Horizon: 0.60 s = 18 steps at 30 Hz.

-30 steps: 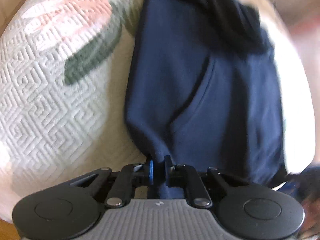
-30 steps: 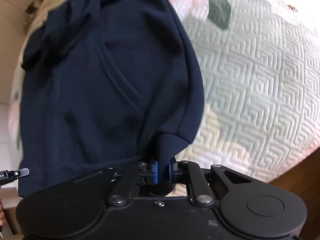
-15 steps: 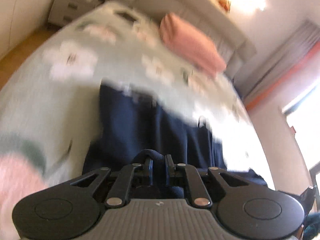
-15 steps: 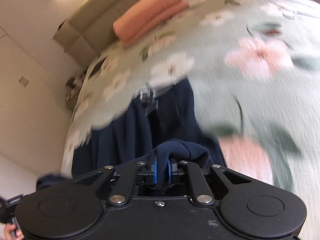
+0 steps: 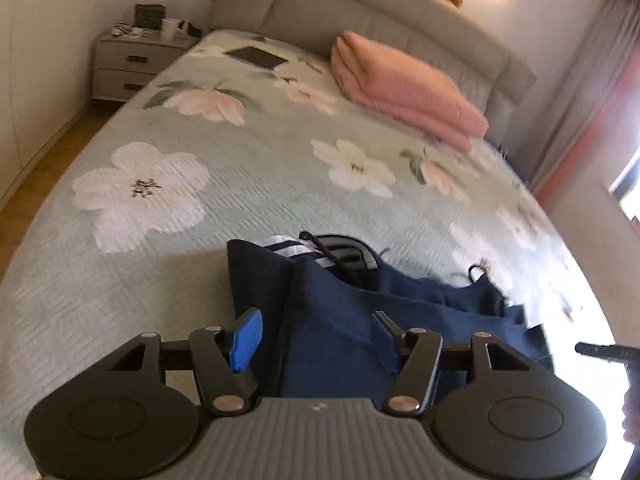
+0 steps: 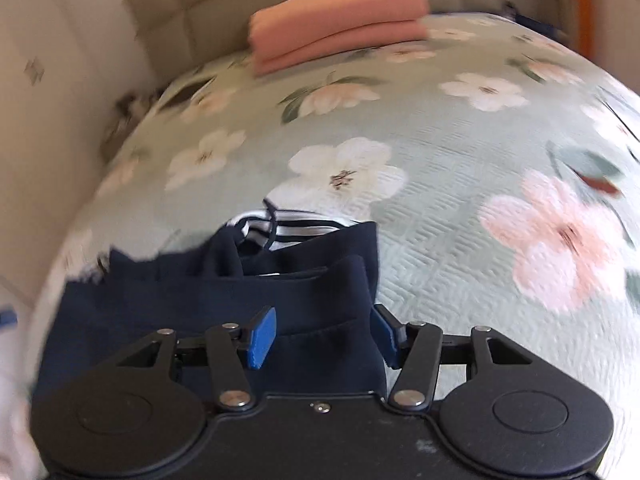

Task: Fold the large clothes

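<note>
A navy blue hoodie (image 5: 340,320) lies folded on the flowered bedspread (image 5: 240,168), its striped hood lining (image 5: 296,246) at the far end. My left gripper (image 5: 316,340) is open just above the near left corner of the fold, holding nothing. In the right wrist view the hoodie (image 6: 288,292) lies the same way, and my right gripper (image 6: 324,336) is open over its near right corner, also empty. The tip of the right gripper shows at the right edge of the left wrist view (image 5: 608,352).
A folded pink blanket (image 5: 404,88) lies near the padded headboard (image 5: 360,12). A dark tablet (image 5: 256,57) lies on the bed's far left. A grey nightstand (image 5: 136,64) stands left of the bed, with wooden floor (image 5: 44,160) beside it.
Both grippers carried the hoodie's bottom edge up toward the hood, laid it down and opened, letting go of the cloth. The views have swung from looking down to looking across the bed.
</note>
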### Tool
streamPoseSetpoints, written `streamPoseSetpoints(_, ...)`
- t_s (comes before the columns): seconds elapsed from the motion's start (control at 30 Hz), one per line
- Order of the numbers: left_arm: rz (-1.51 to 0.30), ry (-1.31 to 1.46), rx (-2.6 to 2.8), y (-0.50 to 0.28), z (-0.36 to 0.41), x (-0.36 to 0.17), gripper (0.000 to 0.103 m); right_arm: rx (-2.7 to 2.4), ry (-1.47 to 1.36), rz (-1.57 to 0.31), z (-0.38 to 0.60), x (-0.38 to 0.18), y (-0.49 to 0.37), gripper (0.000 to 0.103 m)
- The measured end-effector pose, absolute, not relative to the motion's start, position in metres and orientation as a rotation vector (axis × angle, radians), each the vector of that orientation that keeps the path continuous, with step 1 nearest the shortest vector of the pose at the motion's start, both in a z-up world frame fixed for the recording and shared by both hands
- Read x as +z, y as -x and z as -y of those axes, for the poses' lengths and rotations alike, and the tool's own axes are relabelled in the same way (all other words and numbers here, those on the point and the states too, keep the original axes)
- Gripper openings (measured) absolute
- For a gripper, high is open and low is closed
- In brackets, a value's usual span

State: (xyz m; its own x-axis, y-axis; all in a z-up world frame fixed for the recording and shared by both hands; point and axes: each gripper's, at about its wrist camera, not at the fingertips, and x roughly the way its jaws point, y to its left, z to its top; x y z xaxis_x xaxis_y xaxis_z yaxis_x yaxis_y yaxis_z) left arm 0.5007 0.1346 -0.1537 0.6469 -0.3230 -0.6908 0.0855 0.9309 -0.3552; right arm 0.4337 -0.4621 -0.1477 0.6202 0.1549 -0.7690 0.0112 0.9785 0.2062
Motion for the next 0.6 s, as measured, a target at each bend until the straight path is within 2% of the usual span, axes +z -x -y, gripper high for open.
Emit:
streamPoseSetpoints(0.07, -0.853, 0.295, -0.24, -0.518, -0.13, -0.166, 0.062, 0.096, -0.179, -0.909, 0.461, -0.159, -0.454, 0.065)
streamPoseSetpoints(0.2, -0.88, 0.286, -0.225, -0.543, -0.126, -0.18, 0.063, 0.077, -0.2, -0.933, 0.469, -0.18, -0.48, 0.073)
streamPoseSetpoints(0.4, -0.886, 0.323, -0.26, -0.57, -0.12, -0.19, 0.065, 0.048, -0.298, -0.959, 0.474, -0.204, -0.483, 0.073)
streamPoseSetpoints(0.53, -0.935, 0.34, -0.323, -0.588, -0.104, -0.209, 0.063, 0.024, -0.245, -0.934, 0.46, -0.204, -0.484, 0.073)
streamPoseSetpoints(0.6, -0.968, 0.311, -0.303, -0.594, -0.096, -0.22, 0.045, 0.022, -0.238, -0.92, 0.455, -0.205, -0.482, 0.073)
